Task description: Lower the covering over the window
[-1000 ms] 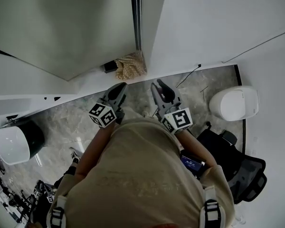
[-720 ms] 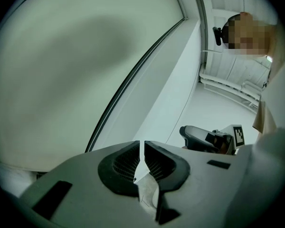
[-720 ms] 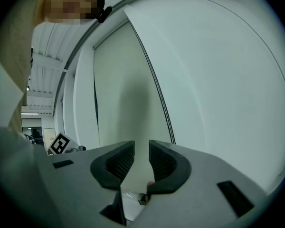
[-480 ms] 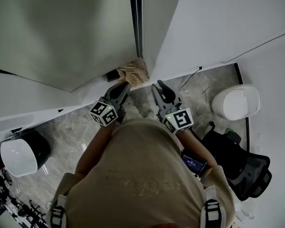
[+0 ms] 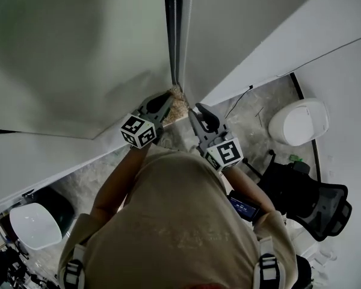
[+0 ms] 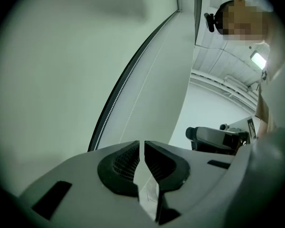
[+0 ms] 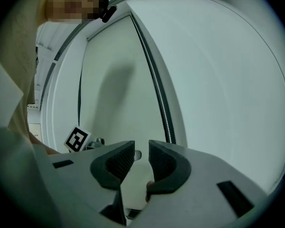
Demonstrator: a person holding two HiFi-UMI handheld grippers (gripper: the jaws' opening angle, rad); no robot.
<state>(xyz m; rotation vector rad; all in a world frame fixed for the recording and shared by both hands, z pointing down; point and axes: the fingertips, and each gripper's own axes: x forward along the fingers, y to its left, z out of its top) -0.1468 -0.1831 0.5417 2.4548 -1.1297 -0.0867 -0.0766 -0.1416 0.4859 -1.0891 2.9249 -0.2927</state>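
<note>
We stand on a grey marbled floor (image 5: 256,116), with a black office chair (image 5: 313,203) and a white rounded object (image 5: 298,122) off to our right. The window wall is directly in front of us. The blind (image 5: 78,53) is a smooth, pale, unpatterned sheet covering the glass. It runs up to a dark vertical frame strip (image 5: 169,35), and a white bead chain (image 5: 175,17) hangs along that strip. The left claw (image 5: 163,100) points at the foot of the strip. In the left gripper view its two ribbed pads (image 6: 126,158) are drawn together to a thin slit with nothing caught between them, and the chain hangs off to their left. The right claw (image 5: 201,114) is just beside it. Its jaws are held partly apart with a clear gap and grip nothing, and the chain passes above and to their right.
</note>
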